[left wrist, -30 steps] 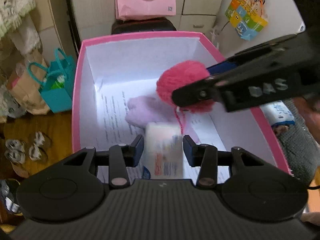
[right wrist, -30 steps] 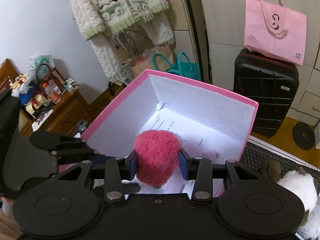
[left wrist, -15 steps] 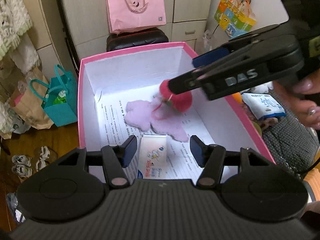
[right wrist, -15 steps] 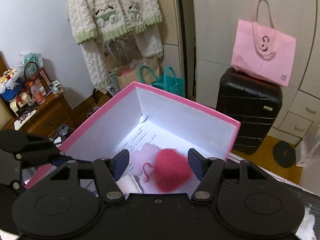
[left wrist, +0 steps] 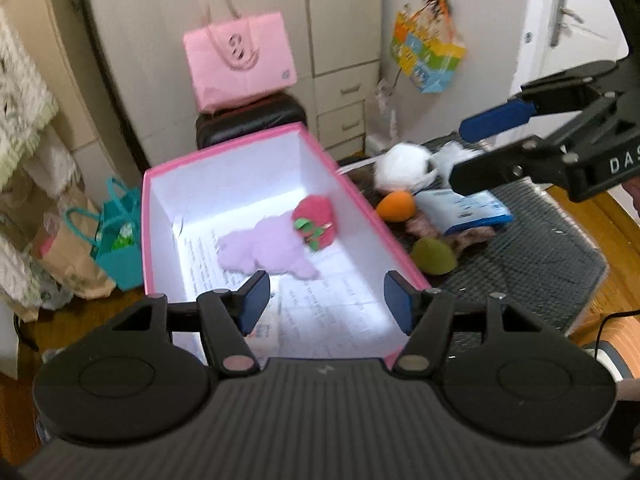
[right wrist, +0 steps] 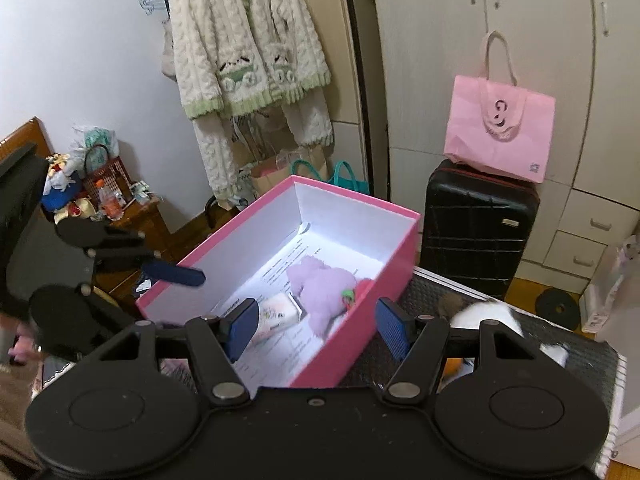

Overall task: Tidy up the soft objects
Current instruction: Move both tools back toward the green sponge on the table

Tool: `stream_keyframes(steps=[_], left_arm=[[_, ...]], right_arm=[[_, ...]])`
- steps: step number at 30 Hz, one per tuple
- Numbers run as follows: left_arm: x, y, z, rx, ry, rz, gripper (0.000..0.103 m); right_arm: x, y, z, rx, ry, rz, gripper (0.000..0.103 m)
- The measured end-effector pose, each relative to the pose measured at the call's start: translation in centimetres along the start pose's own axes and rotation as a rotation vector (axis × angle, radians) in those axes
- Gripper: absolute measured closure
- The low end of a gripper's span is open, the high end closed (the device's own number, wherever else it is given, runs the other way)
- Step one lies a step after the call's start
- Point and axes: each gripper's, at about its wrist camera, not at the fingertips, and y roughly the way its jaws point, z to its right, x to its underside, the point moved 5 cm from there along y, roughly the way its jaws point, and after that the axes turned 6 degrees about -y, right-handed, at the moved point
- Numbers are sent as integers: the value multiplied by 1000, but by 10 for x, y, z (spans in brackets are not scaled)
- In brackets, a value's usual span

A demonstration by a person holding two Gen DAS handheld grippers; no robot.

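Left gripper [left wrist: 326, 304] jaws opening, empty; your right gripper [right wrist: 314, 330] half-open, empty — red plush [left wrist: 316, 222] lies at 1 o'clock of purple plush [left wrist: 266, 252] in pink box [left wrist: 360, 196].

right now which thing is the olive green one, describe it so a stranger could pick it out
Find the pink box with white walls, then look at the dark mat along its right side. The olive green soft toy lies there closest to the camera, a dull rounded dome; the orange piece and blue-and-white packet sit farther back.
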Motion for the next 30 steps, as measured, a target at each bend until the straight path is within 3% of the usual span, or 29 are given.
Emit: stream_keyframes(steps=[7, 17, 22, 30], left_arm=[[-3, -19, 48, 84, 65, 42, 31], [6, 1, 122, 215, 156, 15, 29], [11, 22, 147, 215, 180, 15, 29], [13, 66, 157, 209, 95, -22, 29]], right_arm=[[34, -50, 8, 61, -23, 32, 32], [97, -73, 37, 89, 23, 9, 32], [122, -75, 60, 79, 75, -7, 32], [143, -63, 95, 29, 126, -9, 32]])
